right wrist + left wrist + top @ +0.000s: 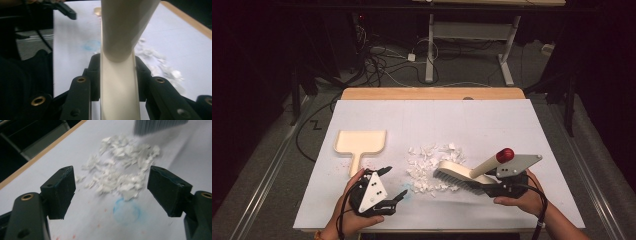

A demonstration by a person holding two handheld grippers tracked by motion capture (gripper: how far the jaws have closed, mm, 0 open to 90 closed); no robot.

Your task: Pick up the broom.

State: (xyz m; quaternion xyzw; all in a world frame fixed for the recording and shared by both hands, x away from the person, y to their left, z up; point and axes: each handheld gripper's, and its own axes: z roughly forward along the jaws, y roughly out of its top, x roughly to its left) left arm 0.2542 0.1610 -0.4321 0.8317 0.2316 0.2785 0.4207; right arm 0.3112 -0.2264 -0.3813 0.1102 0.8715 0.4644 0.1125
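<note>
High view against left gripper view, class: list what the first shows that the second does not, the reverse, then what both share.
High view alone: the cream dustpan, the brush's red-tipped handle and the right tongs shut on the brush.
Left gripper view alone: a faint blue ring marked on the white sheet, between the open left tongs.
Both: the heap of white paper scraps and the brush's bristles.

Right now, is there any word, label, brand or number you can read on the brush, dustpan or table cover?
None: no readable text on the brush, dustpan or white table cover.
The blue ring and red specks are stains, not signs.
</note>
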